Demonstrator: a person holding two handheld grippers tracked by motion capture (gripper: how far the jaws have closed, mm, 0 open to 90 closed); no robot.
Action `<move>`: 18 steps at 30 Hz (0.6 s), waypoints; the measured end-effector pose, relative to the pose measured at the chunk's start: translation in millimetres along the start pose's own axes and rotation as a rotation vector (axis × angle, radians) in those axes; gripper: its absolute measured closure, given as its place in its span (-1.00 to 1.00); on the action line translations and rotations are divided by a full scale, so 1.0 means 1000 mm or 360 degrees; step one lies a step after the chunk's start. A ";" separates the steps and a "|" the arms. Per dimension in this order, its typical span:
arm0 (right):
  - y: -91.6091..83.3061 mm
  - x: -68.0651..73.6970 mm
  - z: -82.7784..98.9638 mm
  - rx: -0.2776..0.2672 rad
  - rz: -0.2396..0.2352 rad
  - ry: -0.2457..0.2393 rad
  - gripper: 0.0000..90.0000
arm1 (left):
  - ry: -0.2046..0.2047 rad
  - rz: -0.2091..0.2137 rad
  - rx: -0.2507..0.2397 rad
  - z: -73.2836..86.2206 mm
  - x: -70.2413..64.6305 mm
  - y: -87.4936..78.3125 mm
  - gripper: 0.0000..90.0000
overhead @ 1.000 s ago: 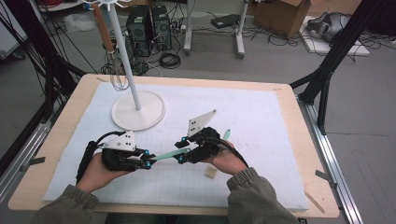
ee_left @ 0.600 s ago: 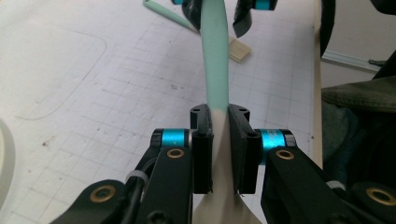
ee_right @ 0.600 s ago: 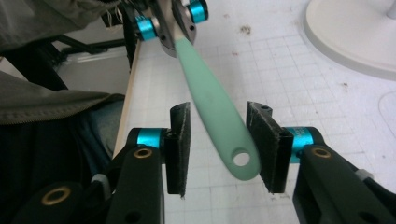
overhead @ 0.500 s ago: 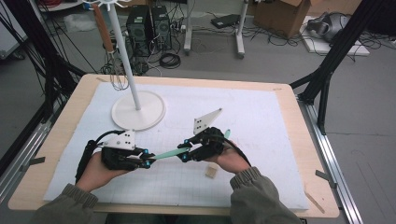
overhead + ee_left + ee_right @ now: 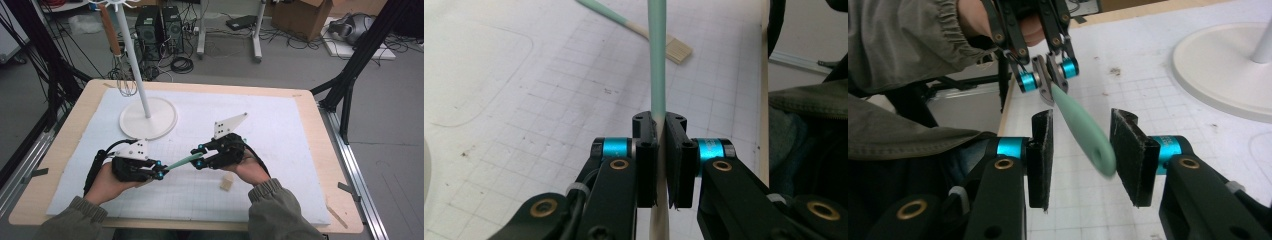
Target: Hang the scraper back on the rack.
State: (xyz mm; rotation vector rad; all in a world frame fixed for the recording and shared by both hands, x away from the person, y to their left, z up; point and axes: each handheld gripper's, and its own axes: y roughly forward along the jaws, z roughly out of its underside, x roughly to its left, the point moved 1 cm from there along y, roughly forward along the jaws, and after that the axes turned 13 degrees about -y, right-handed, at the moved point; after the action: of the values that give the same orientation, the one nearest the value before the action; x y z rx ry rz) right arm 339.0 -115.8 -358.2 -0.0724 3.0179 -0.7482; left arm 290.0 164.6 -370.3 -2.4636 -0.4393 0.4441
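Mint-green brush handle [image 5: 182,160] stays clamped in the left gripper [image 5: 159,172], above the mat's near middle. Right gripper [image 5: 199,156] has just been closing — its jaws now flank the handle's rounded end, pads not pressing. Another brush [image 5: 226,183] lies just right; white stand base [image 5: 148,118] sits far left — open mat around.

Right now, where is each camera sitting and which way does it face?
High view: above the person's side of the table, looking forward and down; forearms, hands, both grippers.
Left gripper view: on the left gripper, looking along its jaws shut on the green stick.
Right gripper view: on the right gripper, facing the left gripper; a sleeve shows.
All three share the stick.
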 end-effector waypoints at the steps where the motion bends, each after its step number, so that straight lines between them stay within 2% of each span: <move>1: 0.000 0.000 0.000 0.0000 -0.0004 0.0000 0.36 | -0.0003 -0.0006 -0.0007 0.000 0.001 -0.002 0.87; 3: 0.001 0.000 0.000 -0.0005 0.0008 0.0000 0.39 | -0.0031 0.0006 -0.0037 0.000 0.002 -0.002 0.87; 6: 0.003 0.000 -0.002 -0.0007 0.0038 -0.0031 0.46 | -0.0032 0.0001 -0.0042 -0.001 0.002 -0.002 0.87; 8: 0.003 -0.001 -0.003 -0.0039 0.0040 -0.0012 0.58 | -0.0024 0.0011 -0.0042 -0.001 0.002 -0.001 0.87; 10: 0.002 -0.001 -0.003 -0.0054 0.0038 -0.0028 0.69 | -0.0020 0.0012 -0.0038 -0.001 0.001 -0.001 0.88; 16: 0.001 -0.001 -0.003 -0.0105 -0.0056 -0.0011 0.79 | -0.0002 0.0036 -0.0016 0.000 0.001 0.000 0.86; 18: 0.002 0.000 -0.005 -0.0101 -0.0069 -0.0042 0.82 | -0.0029 0.0030 -0.0021 0.001 0.001 0.001 0.83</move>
State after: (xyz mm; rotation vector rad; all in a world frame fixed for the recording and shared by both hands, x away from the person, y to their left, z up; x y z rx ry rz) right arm 338.4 -112.1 -354.7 -0.1487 3.0243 -0.6488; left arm 291.1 164.5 -371.8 -2.4799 -0.4277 0.4729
